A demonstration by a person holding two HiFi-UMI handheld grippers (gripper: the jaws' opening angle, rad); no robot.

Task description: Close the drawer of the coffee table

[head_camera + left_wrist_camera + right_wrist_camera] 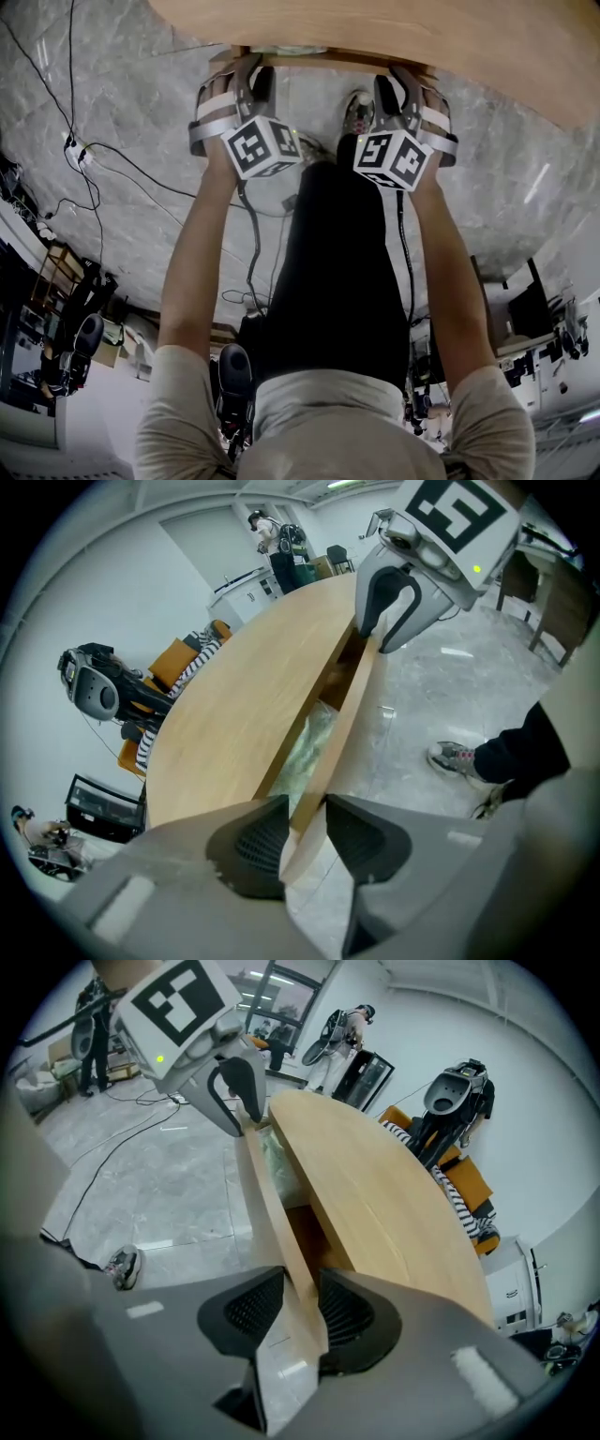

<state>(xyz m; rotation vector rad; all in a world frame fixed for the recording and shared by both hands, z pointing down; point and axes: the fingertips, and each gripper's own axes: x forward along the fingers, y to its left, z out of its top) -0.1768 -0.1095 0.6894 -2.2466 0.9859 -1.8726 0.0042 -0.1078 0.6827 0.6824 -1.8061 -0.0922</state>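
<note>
We found the drawer front (349,719) standing slightly out from under the coffee table (234,705), left gripper (302,810) and right gripper (298,1283) astride its top edge with jaws slack, not clamped; closing was, we judged, unfinished, needing an even inward push.

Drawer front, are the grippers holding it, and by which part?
Not gripped, it seems: the left gripper and right gripper each straddle the top edge of the drawer front, near opposite ends, with jaws slightly open.

sleeves (176,412): short, beige | trousers (337,281): black | shoe (358,111): grey
</note>
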